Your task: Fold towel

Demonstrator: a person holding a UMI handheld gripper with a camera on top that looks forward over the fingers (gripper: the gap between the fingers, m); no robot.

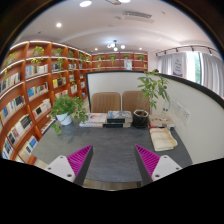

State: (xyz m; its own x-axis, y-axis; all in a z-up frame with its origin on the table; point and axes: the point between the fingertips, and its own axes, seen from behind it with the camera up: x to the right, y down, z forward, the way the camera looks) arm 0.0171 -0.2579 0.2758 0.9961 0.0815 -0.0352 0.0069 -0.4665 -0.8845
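My gripper (113, 163) is open, its two fingers with magenta pads (80, 160) spread wide above a grey table (112, 145), with nothing between them. A folded cream towel (163, 140) lies on the table's right side, beyond and to the right of my right finger (150, 161). I hold nothing.
A potted plant (66, 108) stands at the table's far left and a taller one (152, 92) at the far right. Books and a dark box (118, 118) lie at the far edge before two brown chairs (106, 101). Bookshelves (30, 85) line the left wall.
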